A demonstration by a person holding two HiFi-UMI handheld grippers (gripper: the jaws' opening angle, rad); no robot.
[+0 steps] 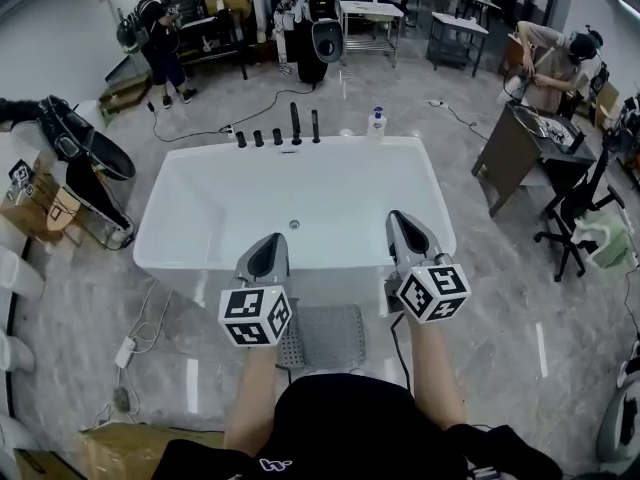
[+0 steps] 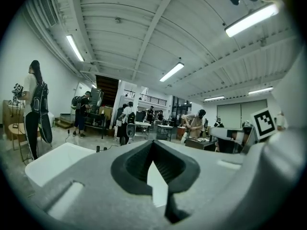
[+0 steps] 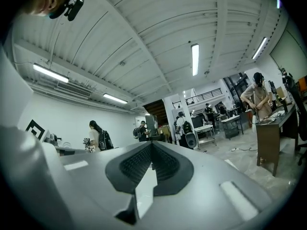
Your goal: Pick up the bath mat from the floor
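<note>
The grey bath mat (image 1: 330,336) lies flat on the marble floor in front of the white bathtub (image 1: 170,203), between my two forearms and partly hidden by the left gripper's marker cube. My left gripper (image 1: 273,240) is held level above the mat's far edge, at the tub's near rim, jaws shut and empty. My right gripper (image 1: 397,218) hovers over the tub's near right rim, also shut with nothing in it. In the left gripper view the gripper (image 2: 153,143) has its pads together; the right gripper view shows the same for that gripper (image 3: 152,146). The mat is in neither gripper view.
Black taps (image 1: 295,123) and a soap bottle (image 1: 377,123) stand on the tub's far rim. A power strip (image 1: 126,352) and cables lie on the floor at left, a cardboard box (image 1: 130,451) near left. A desk (image 1: 510,148) and office chair (image 1: 575,203) stand right. People work further back.
</note>
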